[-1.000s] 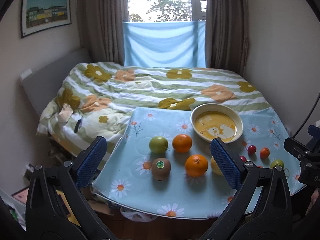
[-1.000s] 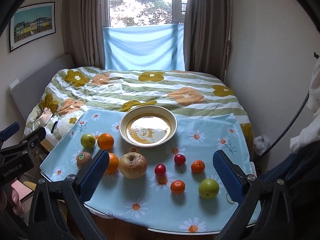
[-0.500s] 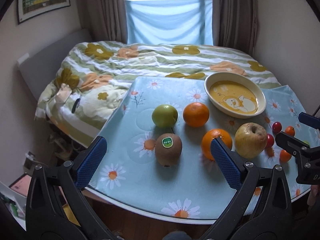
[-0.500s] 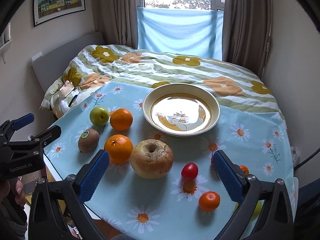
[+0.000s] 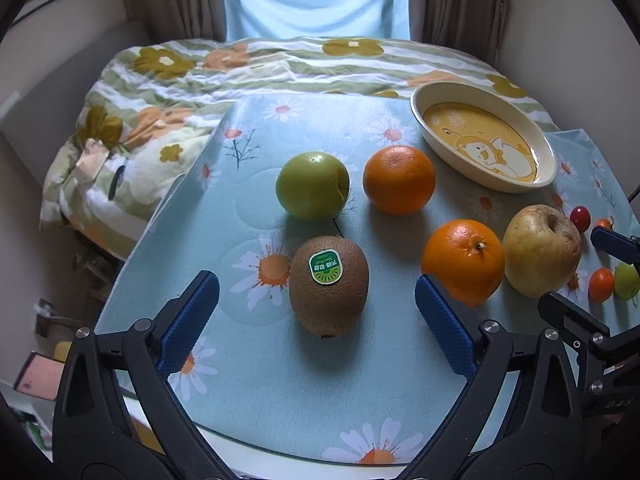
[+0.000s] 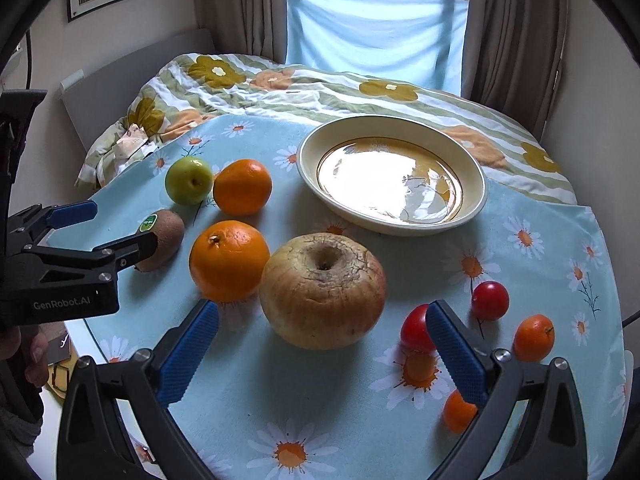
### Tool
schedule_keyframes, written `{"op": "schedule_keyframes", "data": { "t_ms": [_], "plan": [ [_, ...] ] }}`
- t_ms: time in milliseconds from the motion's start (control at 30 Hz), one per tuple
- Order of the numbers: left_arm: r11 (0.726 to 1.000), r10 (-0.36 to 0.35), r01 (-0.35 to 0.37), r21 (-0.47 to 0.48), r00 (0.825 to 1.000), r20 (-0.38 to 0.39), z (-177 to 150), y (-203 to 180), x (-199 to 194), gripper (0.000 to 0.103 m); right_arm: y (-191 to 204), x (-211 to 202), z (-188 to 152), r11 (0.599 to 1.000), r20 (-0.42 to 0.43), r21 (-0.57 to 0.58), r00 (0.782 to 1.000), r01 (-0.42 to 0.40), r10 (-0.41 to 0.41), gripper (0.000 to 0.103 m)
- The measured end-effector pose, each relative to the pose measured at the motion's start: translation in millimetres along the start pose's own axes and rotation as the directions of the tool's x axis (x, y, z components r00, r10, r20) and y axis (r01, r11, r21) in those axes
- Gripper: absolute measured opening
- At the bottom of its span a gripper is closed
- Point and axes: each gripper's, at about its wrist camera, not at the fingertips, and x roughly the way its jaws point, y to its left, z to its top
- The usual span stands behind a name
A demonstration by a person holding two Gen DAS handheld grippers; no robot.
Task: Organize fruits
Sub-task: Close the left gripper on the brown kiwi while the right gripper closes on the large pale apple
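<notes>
The left gripper (image 5: 316, 300) is hanging wide open around the kiwi (image 5: 328, 285). The right gripper (image 6: 320, 332) is gaping wide before the apple (image 6: 323, 290), seemingly untouched; the bowl (image 6: 394, 226) is lying at 1 o'clock.

On the black body of my left tongs (image 6: 96, 232), seen from the right wrist, white lettering read "GenRobot.AI". On my right tongs (image 5: 580, 280), seen from the left wrist, only "DAS" could be made out. The kiwi (image 5: 329, 285) carried a green sticker (image 5: 325, 267) whose print was too small to read.
</notes>
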Motion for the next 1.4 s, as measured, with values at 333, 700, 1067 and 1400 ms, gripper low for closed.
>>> {"op": "schedule_keyframes", "data": {
  "t_ms": [333, 700, 1067, 1400],
  "plan": [
    [0.998, -0.068, 0.069, 0.006, 0.994, -0.090, 1.4, -1.3, 23.2, 0.084, 3.2, 15.1, -3.3, 0.999, -0.053, -0.047, 0.998, 0.017, -0.019, 0.088],
    [0.995, -0.095, 0.094, -0.010, 0.988, -0.125, 2.1, 4.3, 37.4, 0.056, -1.1, 25.6, 2.0, 0.999, -0.071, -0.044, 0.997, 0.027, -0.031, 0.087],
    [0.994, -0.108, 0.107, -0.015, 0.987, -0.122, 1.4, 8.0, 38.3, 0.053, -1.5, 36.4, 5.9, 1.000, -0.127, -0.014, 0.992, 0.018, -0.019, 0.072],
    [0.995, -0.103, 0.103, -0.011, 0.989, -0.105, 0.1, 5.9, 35.6, 0.052, -3.8, 34.5, 8.9, 1.000, -0.125, 0.011, 0.992, 0.006, -0.004, 0.070]
  ]
}}
